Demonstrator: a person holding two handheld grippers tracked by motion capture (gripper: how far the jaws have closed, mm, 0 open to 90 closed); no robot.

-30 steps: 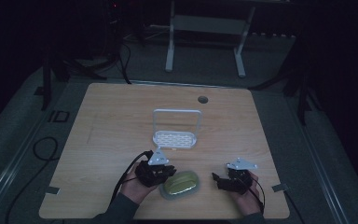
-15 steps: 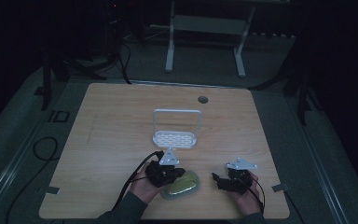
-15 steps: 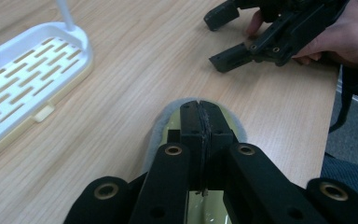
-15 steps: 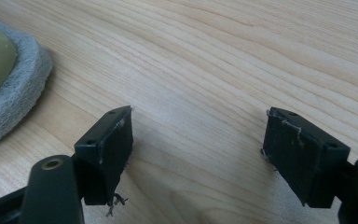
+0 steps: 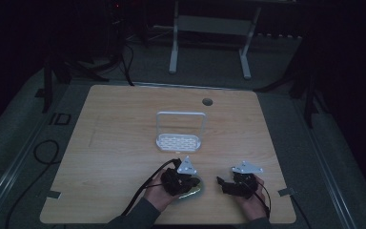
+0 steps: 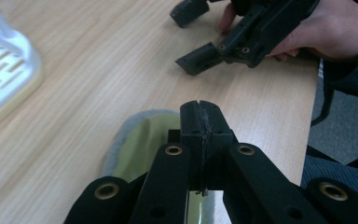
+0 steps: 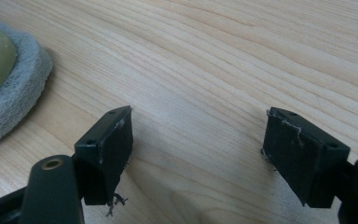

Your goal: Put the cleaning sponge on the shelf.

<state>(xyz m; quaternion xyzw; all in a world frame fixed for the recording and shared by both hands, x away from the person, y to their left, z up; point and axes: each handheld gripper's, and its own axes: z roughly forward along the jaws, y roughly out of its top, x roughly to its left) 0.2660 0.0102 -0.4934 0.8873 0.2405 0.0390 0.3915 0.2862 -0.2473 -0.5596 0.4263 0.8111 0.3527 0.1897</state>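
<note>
- Moving in over the last second from just left of the sponge [image 5: 191,189] to hover directly above it: left hand-held gripper [image 5: 183,179], jaws pressed together on nothing.
- Suggesting a pick-up not yet begun, with those jaws needing to part first.
- Lying flat near the worktop [image 5: 124,124] front edge, well short of the white rack [image 5: 178,141]: the yellow-green, grey-rimmed sponge.
- Waiting beside it, unmoved: right hand-held gripper [image 5: 225,183], jaws spread wide over bare wood.
- Revealing the shut jaws: left gripper view; placing the rack behind: high view.
</note>
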